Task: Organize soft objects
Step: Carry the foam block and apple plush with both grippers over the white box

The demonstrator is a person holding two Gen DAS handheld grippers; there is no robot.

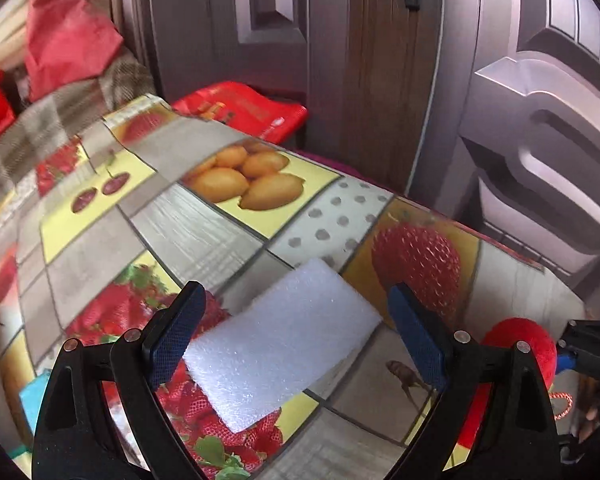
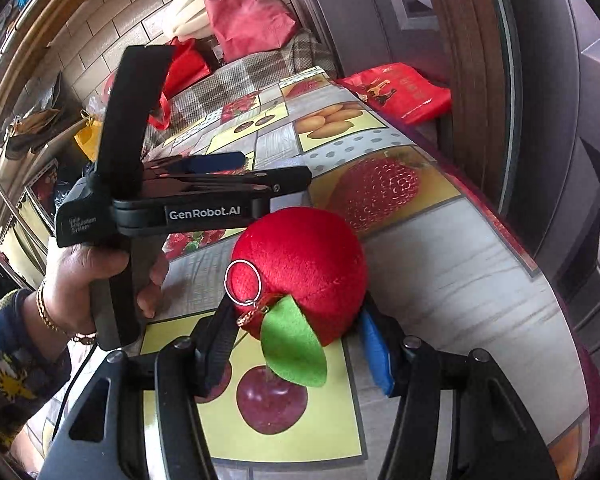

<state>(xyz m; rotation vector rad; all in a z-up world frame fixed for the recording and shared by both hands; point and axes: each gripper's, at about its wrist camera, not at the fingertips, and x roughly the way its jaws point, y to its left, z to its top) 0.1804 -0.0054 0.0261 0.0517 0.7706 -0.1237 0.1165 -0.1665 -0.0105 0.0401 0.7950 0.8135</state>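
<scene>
Left wrist view: my left hand-held gripper [image 1: 288,330] gapes around the foam block [image 1: 282,346] on the table [image 1: 204,224]; my right hand-held gripper [image 2: 296,344] clamps the half-hidden plush apple [image 2: 304,268].

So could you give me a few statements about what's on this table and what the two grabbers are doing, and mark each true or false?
1. The right gripper is closed around a red plush apple. True.
2. The left gripper is squeezing the white foam block. False: its jaws stand wide open, with the block lying between them on the table.
3. The apple has a green leaf and a metal key ring. True.
4. The tablecloth is plain white. False: it is printed with strawberries, cherries and lemons.
5. A red bag lies beyond the far edge of the table. True.
</scene>
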